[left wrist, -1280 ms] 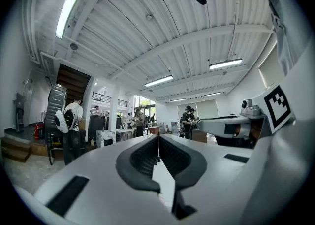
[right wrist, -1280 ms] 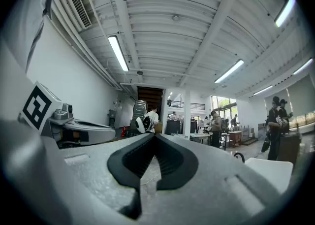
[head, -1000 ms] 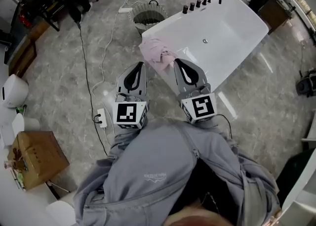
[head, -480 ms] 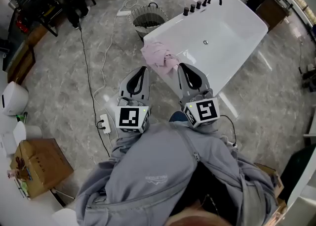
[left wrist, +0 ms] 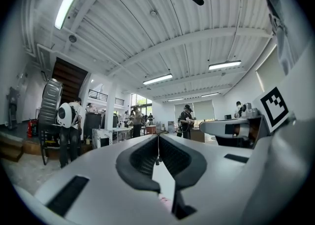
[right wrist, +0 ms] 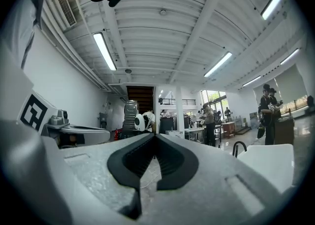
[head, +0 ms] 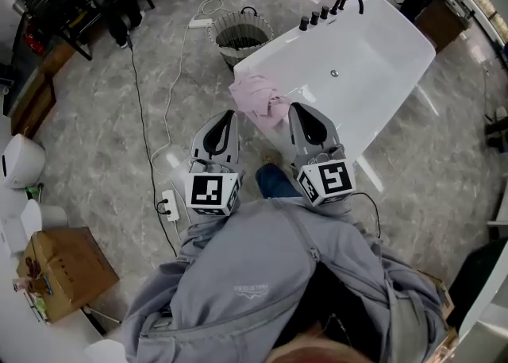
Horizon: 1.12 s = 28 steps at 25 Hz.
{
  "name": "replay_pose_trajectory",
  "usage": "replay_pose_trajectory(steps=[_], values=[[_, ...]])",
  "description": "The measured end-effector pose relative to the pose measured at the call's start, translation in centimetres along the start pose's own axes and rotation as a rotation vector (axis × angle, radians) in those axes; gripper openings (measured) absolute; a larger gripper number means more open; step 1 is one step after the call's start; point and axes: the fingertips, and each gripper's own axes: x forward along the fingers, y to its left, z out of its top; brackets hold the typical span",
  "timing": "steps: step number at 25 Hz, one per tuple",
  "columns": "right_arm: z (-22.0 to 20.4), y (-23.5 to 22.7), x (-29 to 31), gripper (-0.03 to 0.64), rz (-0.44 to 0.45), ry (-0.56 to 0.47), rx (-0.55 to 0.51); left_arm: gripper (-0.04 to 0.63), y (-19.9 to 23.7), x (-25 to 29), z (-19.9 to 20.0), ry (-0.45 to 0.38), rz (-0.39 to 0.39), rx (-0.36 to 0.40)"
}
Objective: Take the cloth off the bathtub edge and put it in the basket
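Looking down in the head view, we had edged closer than a second before. The pink cloth (head: 258, 96) still draped the bathtub (head: 379, 112) edge, with the basket (head: 240, 36) beyond it, so the pickup had not begun. The left gripper view showed our left hand-held gripper (left wrist: 158, 138) clenched and empty, pointing level. The right gripper view showed the right hand-held gripper (right wrist: 155, 138) the same.

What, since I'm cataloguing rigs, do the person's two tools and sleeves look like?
The left tool and right tool are pale grey tapered shells with black teardrop-shaped insets. Each bears a white cube with black square markers at the back. The person wears a grey jacket with long sleeves.
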Motion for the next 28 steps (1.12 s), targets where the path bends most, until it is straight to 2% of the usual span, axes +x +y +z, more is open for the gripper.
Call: replay_pose_trajectory(steps=[19,28], values=[[0.2,-10.8,19.1,0.005,0.112,0.01,-0.002,0.008,8.4,17.7,0.8,-0.004,0.098,0.003],[-1.1,-14.4,23.6,0.005,0.141,0.017,0.007,0.008,9.6,22.7,-0.4,0.007,0.124,0.015]])
